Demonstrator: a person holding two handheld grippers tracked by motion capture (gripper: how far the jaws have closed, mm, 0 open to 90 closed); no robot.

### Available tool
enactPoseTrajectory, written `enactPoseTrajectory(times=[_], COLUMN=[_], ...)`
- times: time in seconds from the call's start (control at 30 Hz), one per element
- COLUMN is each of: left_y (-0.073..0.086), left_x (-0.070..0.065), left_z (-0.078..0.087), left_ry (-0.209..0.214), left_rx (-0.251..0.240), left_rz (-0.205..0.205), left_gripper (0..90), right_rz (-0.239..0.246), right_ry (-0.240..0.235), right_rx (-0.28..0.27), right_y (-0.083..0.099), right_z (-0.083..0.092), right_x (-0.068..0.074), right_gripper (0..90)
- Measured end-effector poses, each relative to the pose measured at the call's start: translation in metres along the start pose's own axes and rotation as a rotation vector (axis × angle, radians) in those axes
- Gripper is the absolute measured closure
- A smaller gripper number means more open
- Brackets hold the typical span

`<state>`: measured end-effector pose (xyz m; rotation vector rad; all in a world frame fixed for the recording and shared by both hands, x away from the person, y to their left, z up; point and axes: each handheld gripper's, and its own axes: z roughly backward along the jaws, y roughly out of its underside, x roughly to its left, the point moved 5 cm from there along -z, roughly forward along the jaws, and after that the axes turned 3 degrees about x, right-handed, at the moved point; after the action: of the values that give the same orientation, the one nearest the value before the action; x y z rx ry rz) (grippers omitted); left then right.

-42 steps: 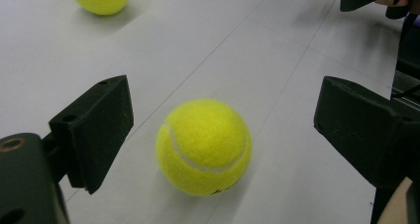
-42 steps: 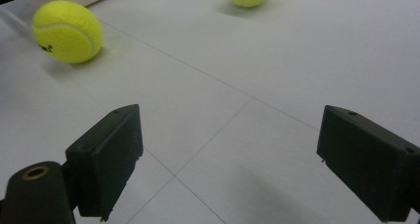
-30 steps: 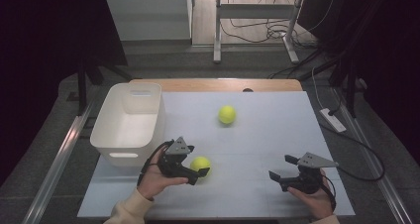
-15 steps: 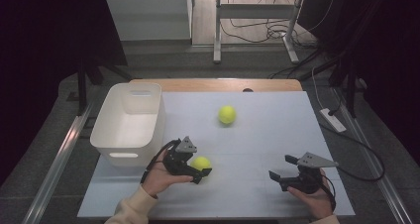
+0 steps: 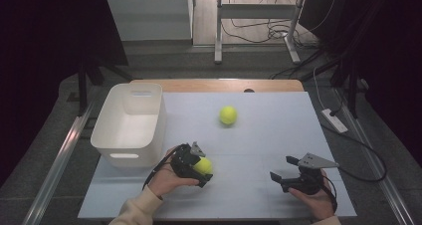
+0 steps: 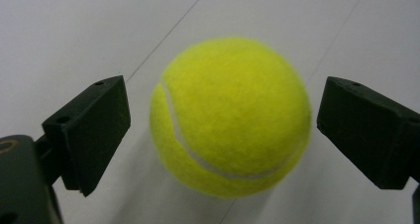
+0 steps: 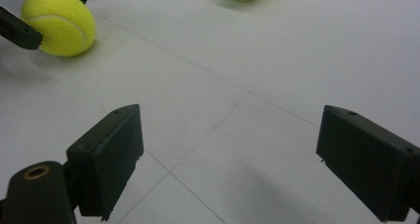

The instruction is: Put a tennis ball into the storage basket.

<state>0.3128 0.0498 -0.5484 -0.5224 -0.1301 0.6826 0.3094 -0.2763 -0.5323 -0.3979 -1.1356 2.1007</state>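
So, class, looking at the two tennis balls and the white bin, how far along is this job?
Nothing looks done: the white bin appears empty. In hand: the left gripper straddles the near tennis ball, jaws open with a gap on each side, ball resting on the table. Left to do, probably: close, lift and bin it, then fetch the far tennis ball. The right gripper is open and holds nothing.

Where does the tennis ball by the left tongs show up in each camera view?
High view: the near tennis ball lies low and left of centre, between the jaws of the left tongs.
Left gripper view: it sits at the centre, with a gap to each jaw.
Right gripper view: it is at the top left corner.
Shared landmark: the seam lines of the white table mat.
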Motion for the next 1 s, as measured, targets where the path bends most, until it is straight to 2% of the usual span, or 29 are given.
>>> enactPoseTrajectory(times=[0.1,0.17,0.2,0.37,0.5,0.83,1.0], left_y=[0.001,0.002,0.002,0.002,0.002,0.002,0.002], left_x=[0.0,-0.002,-0.003,-0.004,-0.005,-0.001,0.001], left_z=[-0.002,-0.003,-0.003,-0.002,-0.001,0.016,0.021], left_ry=[-0.012,0.022,0.017,0.003,0.002,-0.009,-0.022], left_rx=[0.012,0.007,0.008,0.011,0.003,-0.096,-0.125], left_rz=[-0.006,-0.018,-0.025,-0.045,-0.046,-0.007,0.006], left_gripper=[13.9,22.7,24.7,25.8,26.0,26.0,26.0], right_rz=[0.0,0.001,0.001,0.003,0.003,0.001,0.001], right_ry=[0.001,0.003,0.003,0.007,0.008,0.011,0.012], right_rx=[0.002,0.006,0.006,0.007,0.006,0.009,0.008], right_y=[0.0,0.0,0.001,0.001,0.001,0.001,0.001], right_z=[0.0,0.0,-0.001,0.0,0.0,-0.001,0.0], right_x=[0.0,0.0,0.0,0.0,0.0,-0.001,-0.001], right_gripper=[10.7,10.8,10.8,10.9,11.0,11.3,11.3])
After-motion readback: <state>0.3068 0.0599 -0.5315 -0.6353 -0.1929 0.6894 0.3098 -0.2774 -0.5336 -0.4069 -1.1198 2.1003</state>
